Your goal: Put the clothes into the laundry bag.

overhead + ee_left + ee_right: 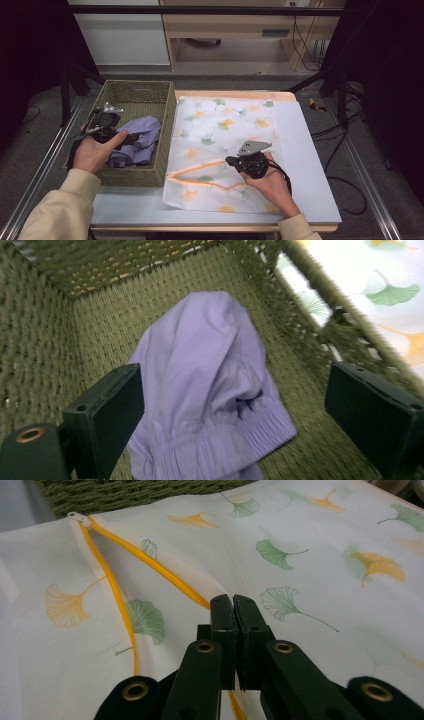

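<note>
Pale table [310, 150], grey floor. Leaf-print mesh bag [225, 130] laid lengthwise near-to-far; zip edge pinched by right gripper [233, 600]. Left gripper [240, 405] held released over purple garment [210, 380] in basket [165, 125].

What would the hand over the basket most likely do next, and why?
Probably lower the left gripper a little and close it on the purple garment. Its jaws stand open on either side of the cloth in the basket, not pressing it. The right gripper is shut on the edge of the bag at its unzipped opening, seemingly holding it ready for the garment.
</note>
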`<state>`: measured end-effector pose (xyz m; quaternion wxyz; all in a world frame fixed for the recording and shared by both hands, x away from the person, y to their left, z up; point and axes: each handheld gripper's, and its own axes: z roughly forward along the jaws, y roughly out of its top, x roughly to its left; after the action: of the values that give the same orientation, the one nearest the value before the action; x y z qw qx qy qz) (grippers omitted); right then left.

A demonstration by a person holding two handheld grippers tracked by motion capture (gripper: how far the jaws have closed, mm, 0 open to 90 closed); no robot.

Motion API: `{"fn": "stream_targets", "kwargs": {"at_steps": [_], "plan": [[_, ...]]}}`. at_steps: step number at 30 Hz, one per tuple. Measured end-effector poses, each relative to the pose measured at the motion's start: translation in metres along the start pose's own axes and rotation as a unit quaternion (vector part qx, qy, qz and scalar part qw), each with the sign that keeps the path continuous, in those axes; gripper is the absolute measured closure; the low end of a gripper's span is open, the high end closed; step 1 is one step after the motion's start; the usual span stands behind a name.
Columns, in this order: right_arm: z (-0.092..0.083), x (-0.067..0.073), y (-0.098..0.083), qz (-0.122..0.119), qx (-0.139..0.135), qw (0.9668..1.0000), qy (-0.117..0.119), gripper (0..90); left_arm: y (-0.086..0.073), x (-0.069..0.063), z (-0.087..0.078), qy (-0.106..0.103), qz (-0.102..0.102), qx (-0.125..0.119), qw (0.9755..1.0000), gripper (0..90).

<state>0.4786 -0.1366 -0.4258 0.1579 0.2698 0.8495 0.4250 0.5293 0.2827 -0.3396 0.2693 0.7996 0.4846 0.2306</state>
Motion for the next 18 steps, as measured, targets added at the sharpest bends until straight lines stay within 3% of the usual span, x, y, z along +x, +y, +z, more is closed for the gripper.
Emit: {"fn": "stream_targets", "kwargs": {"at_steps": [8, 18], "plan": [[-0.001, 0.000, 0.000, 0.001, -0.002, 1.0000, 0.002, 88.5, -0.001, 0.011, 0.034, -0.007, 0.001, 0.044, 0.9990, 8.8], [-0.002, -0.001, 0.000, 0.004, 0.000, 1.0000, 0.005, 88.5, 0.001, 0.012, 0.066, -0.016, 0.006, 0.073, 0.9972, 8.9]]}}
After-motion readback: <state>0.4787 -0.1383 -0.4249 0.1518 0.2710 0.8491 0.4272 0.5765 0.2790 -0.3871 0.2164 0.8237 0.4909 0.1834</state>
